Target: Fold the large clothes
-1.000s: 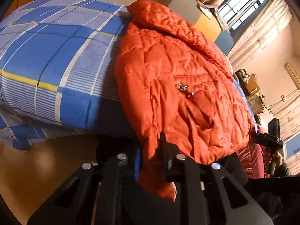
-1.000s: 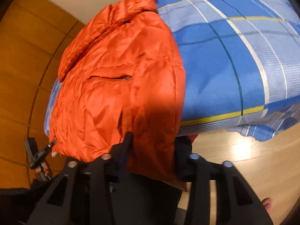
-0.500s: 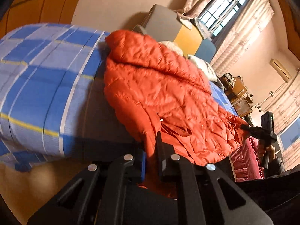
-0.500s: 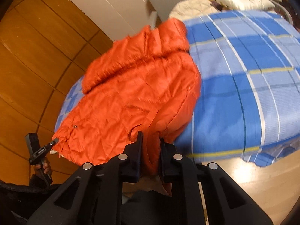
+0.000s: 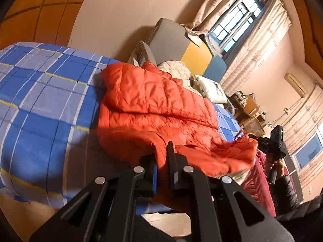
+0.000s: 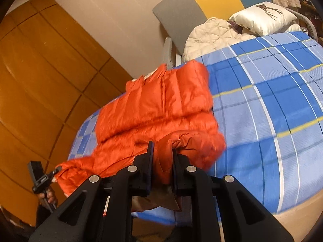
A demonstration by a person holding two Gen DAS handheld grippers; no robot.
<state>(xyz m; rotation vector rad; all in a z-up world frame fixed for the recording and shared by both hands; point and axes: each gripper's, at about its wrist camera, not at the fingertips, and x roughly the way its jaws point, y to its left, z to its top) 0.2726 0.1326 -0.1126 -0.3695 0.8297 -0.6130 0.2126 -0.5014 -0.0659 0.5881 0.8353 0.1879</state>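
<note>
Orange jacket (image 5: 161, 109) hem pinched in both jaws, left gripper (image 5: 161, 161) and right gripper (image 6: 162, 157) angled down over bed (image 6: 262, 121).

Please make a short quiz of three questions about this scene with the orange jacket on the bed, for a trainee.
1. True or false: both tongs grip the orange puffer jacket.
2. What lies under the jacket? A) a red towel B) a blue plaid bedsheet C) bare wood
3. Fill in: near the headboard rests a white ___.

Key: 1. True: the left tongs and the right tongs each pinch its fabric. 2. B. 3. pillow.
</note>
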